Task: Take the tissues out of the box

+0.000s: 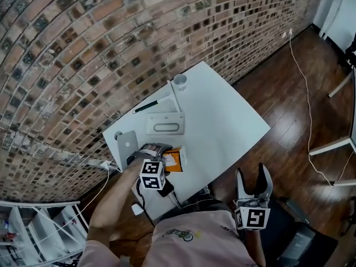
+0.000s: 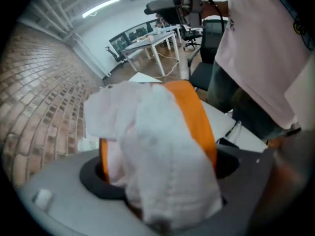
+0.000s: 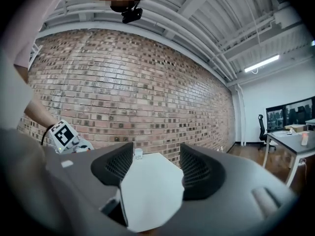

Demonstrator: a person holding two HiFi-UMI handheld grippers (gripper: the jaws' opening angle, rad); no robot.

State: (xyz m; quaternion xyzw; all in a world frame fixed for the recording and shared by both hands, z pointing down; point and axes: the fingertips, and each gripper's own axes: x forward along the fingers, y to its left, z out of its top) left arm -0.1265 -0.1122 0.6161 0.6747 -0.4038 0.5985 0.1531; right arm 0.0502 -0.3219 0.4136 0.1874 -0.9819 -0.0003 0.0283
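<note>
An orange tissue pack (image 1: 174, 161) lies at the near edge of the white table (image 1: 222, 121). My left gripper (image 1: 157, 156) is closed on it, jaws standing wide around the pack. In the left gripper view the orange pack (image 2: 198, 117) fills the gap between the jaws, and a crumpled white tissue (image 2: 157, 151) bulges out of it toward the camera. My right gripper (image 1: 253, 189) hangs off the table's near corner, beside the person's body, open with nothing in it. Between its fingertips (image 3: 156, 170) only the white table (image 3: 147, 195) shows.
A white cup (image 1: 179, 82) stands at the table's far corner, with a white rod (image 1: 175, 96) and a dark pen (image 1: 146, 107) nearby. A white flat box with a slot (image 1: 164, 124) and a grey slab (image 1: 127, 143) lie mid-table. A brick wall (image 1: 83, 49) runs behind. A cable (image 1: 307, 110) crosses the wood floor.
</note>
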